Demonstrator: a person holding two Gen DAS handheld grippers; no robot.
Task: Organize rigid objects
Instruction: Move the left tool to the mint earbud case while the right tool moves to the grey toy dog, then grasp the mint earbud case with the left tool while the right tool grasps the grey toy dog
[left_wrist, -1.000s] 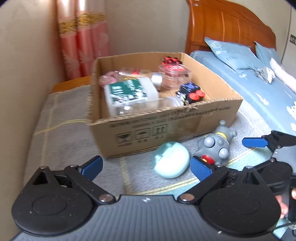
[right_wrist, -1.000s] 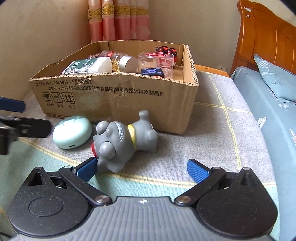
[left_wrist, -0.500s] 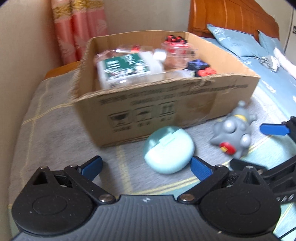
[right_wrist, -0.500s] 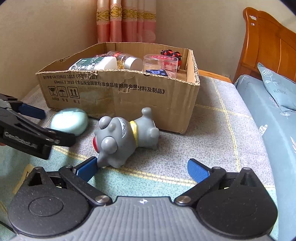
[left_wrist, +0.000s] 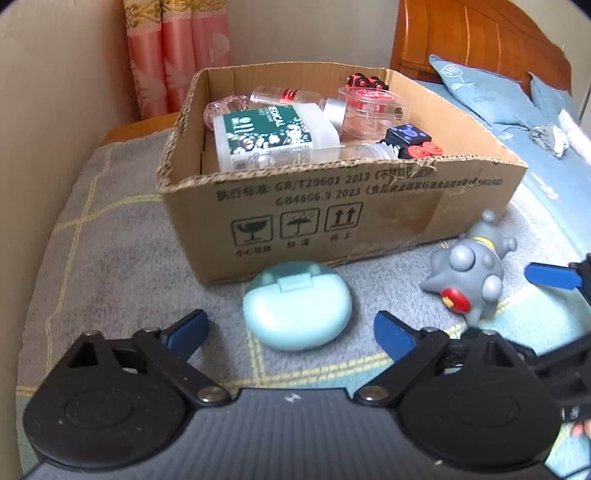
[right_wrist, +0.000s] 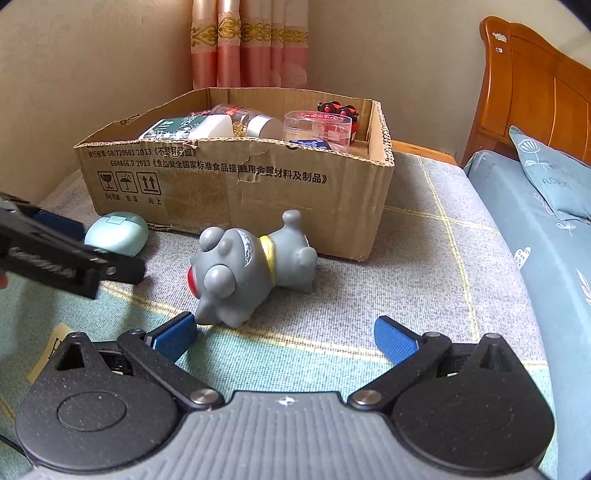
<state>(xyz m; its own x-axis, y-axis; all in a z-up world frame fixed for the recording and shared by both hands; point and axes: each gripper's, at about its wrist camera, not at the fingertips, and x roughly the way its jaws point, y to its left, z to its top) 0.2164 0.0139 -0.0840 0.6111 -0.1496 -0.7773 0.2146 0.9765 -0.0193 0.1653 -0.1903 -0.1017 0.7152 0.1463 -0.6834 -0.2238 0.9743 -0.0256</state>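
A pale teal oval case (left_wrist: 297, 305) lies on the grey blanket in front of the cardboard box (left_wrist: 332, 218). My left gripper (left_wrist: 291, 330) is open, its blue pads either side of the case's near edge, not touching. A grey toy dog (right_wrist: 247, 267) lies on its side to the right of the case; it also shows in the left wrist view (left_wrist: 467, 273). My right gripper (right_wrist: 282, 338) is open and empty, just short of the dog's head. The case also shows in the right wrist view (right_wrist: 118, 232), partly behind the left gripper's finger.
The box holds a green-labelled bottle (left_wrist: 269, 136), a clear tub with a red lid (left_wrist: 373, 107), a jar, and black and red toys (left_wrist: 410, 142). A wall and pink curtain (left_wrist: 177, 55) stand behind. A wooden headboard (right_wrist: 535, 103) and blue bedding (right_wrist: 535, 206) lie right.
My left gripper has moved left and closer, so the teal case now sits centred between its open pads. The right gripper has backed off slightly from the dog.
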